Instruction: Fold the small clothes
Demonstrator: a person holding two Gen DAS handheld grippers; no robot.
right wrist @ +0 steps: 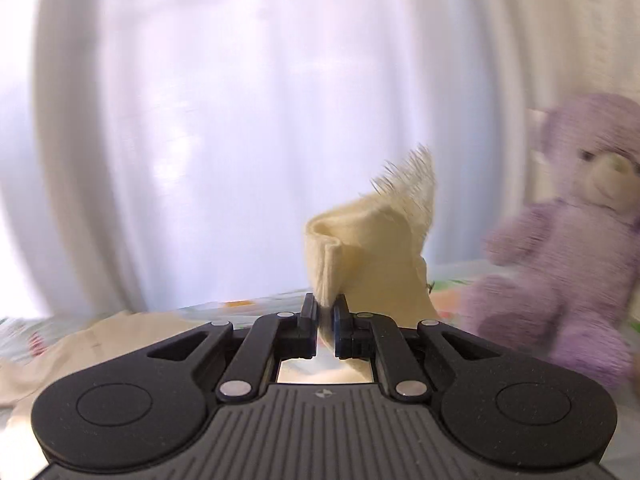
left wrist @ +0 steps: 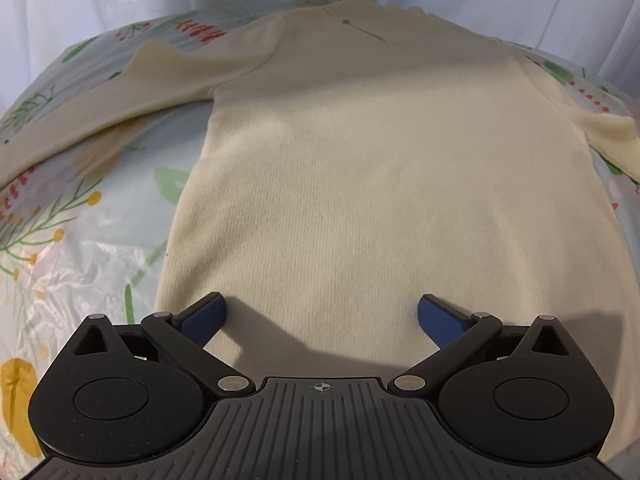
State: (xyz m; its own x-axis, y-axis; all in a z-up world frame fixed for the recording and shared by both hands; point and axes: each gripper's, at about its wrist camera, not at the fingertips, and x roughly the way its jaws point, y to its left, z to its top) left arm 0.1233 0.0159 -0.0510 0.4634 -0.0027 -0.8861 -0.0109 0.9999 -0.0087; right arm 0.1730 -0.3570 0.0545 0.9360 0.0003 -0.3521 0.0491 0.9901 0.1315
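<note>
A cream ribbed sweater (left wrist: 352,168) lies flat on the flowered sheet, neck at the far end and hem toward me. Its left sleeve (left wrist: 100,112) stretches out to the left, and part of the right sleeve (left wrist: 600,132) shows at the right edge. My left gripper (left wrist: 320,312) hovers over the hem with its blue pads wide apart, open and holding nothing. In the right wrist view my right gripper (right wrist: 325,320) is shut on a fold of cream knit, a sleeve end (right wrist: 368,240) that stands up above the jaws, lifted off the bed. The picture there is blurred.
A flowered sheet (left wrist: 80,240) covers the bed. White curtains (right wrist: 200,120) hang behind it. A purple teddy bear (right wrist: 568,240) sits at the right of the right wrist view. More cream cloth (right wrist: 80,344) lies low at the left there.
</note>
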